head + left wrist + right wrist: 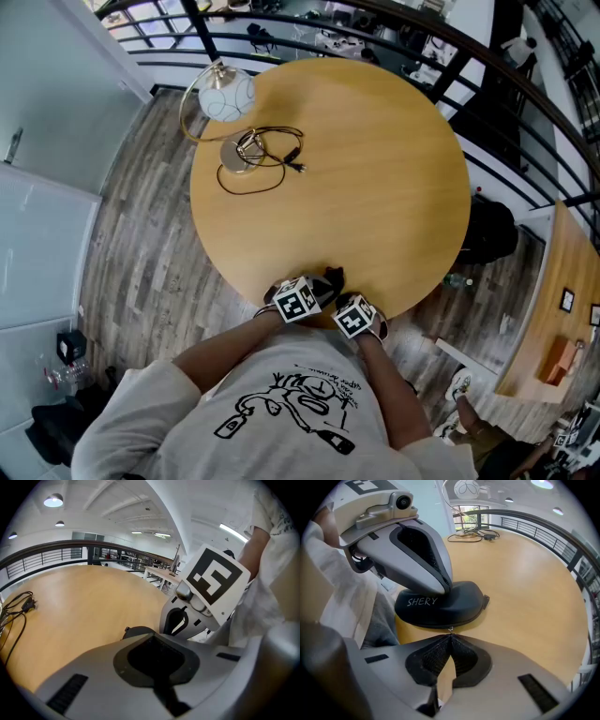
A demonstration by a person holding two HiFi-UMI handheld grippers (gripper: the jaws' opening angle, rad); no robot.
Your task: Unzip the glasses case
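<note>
1. Black oval hard-shell glasses case (pixel 440 605), white "SHERY" lettering on its side, sits at the near edge of the round light-wood table (pixel 375 169), right in front of the person in the pale printed T-shirt (pixel 300 403)
2. Left gripper (pixel 152 639) comes in from above: jaws drawn together, tips planted on the top of the case, pinning it to the table
3. Right gripper (pixel 450 637) is low at the case's near side, its jaw tips clenched on the small metal zip pull (pixel 450 629) right at the seam
4. Lid lies flat on the base, and no gap shows along the visible side
5. In the head view the two marker cubes sit side by side, almost touching, with the case just beyond them
6. Far side of the table: a white globe lamp on a brass hoop (pixel 228 94) and a loose black cable (pixel 267 161) beside it, well apart from the case
</note>
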